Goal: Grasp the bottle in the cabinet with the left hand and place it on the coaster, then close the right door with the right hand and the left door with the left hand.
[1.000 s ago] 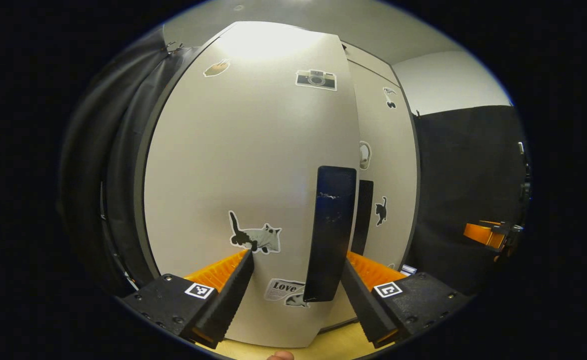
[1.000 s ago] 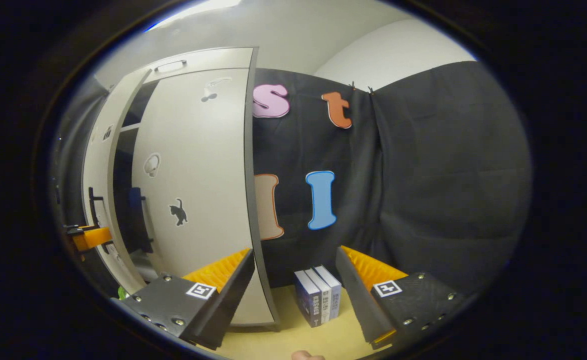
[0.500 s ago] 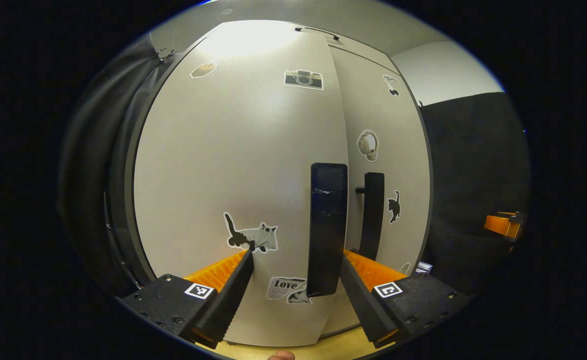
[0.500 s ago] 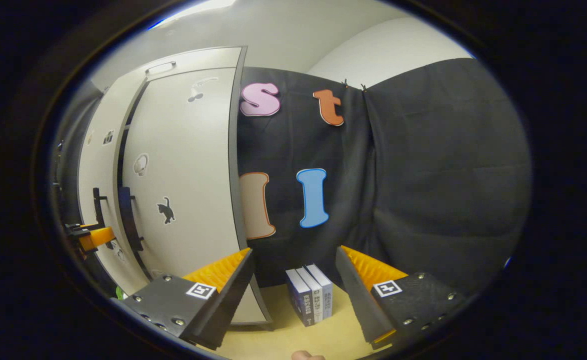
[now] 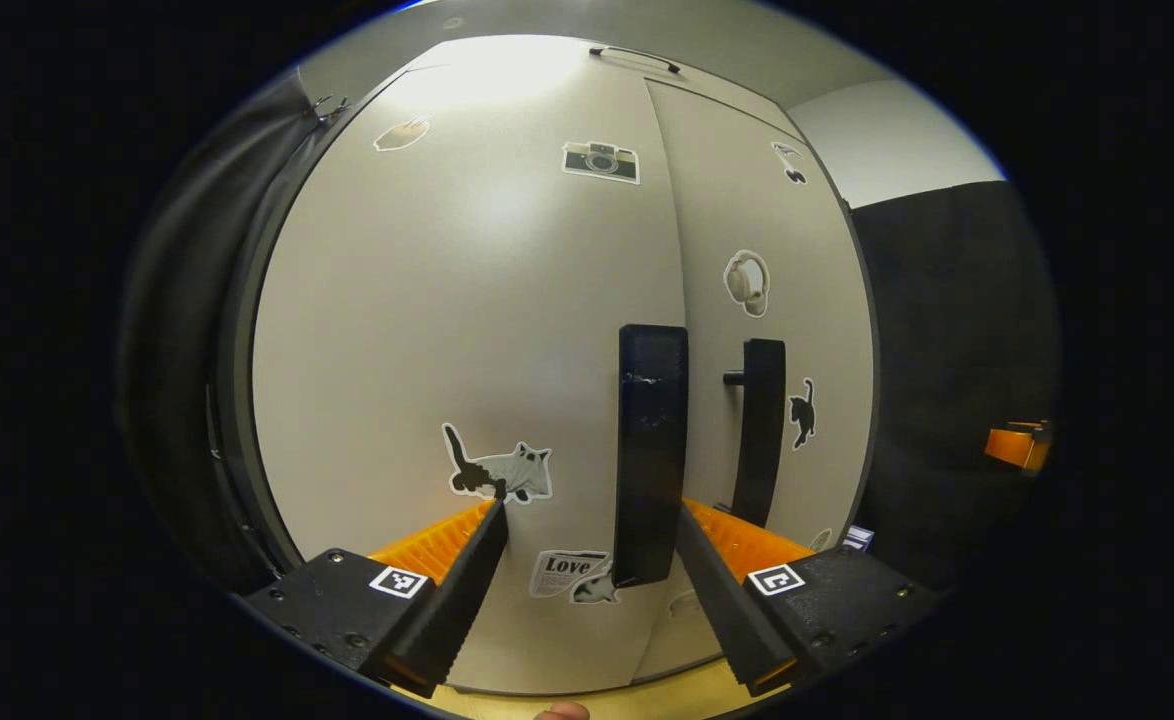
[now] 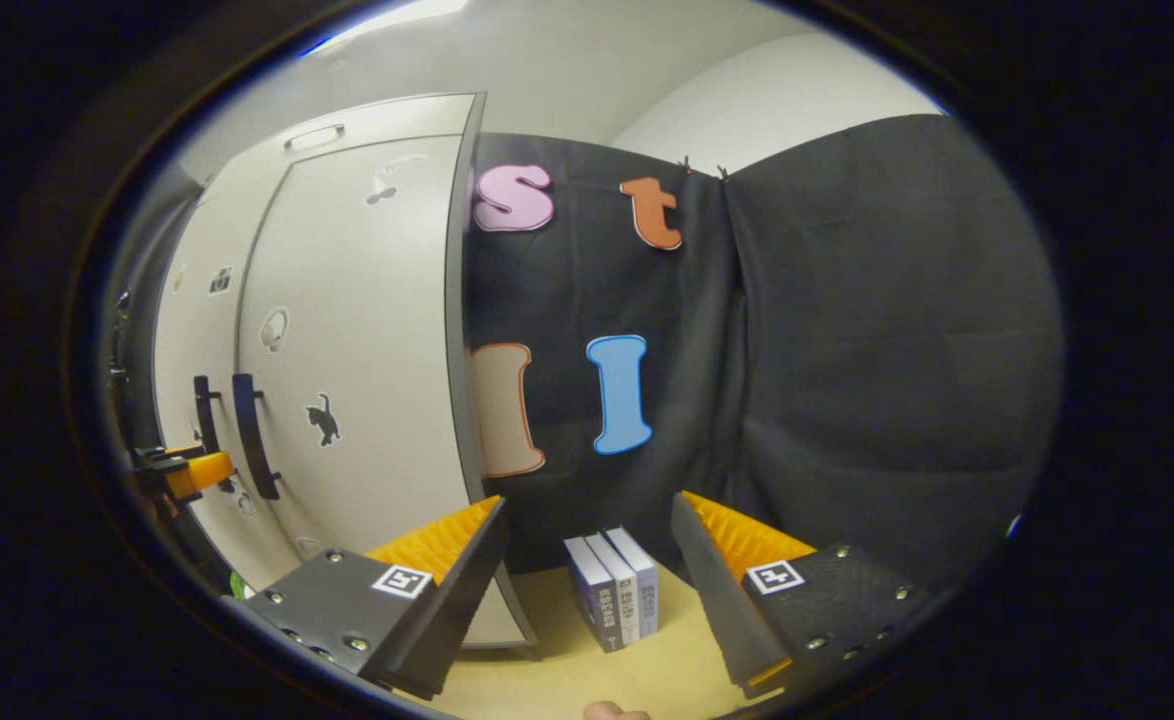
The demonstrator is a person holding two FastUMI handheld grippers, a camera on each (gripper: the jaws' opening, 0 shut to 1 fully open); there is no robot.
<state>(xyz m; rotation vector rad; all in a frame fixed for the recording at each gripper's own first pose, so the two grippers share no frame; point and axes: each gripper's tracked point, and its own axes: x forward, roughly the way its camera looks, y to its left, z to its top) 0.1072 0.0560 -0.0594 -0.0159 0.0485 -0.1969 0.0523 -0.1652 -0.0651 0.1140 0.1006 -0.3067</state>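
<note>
Light wooden table (image 6: 557, 680) bears standing books (image 6: 612, 598) beside the cabinet (image 6: 367, 330)

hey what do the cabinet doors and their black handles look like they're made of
Cabinet doors: likely laminated board, smooth matte off-white with a soft light sheen and stickers lying flat. Black handles: probably painted metal or plastic; the near one shows small pale scuffs.

left gripper (image 5: 587, 520): dark blocky finger housings, ridged inner pads, square black-and-white tag on each housing, small screws along the edges | right gripper (image 6: 587, 520): same build, one tag per housing, screws at the housing corners
</note>
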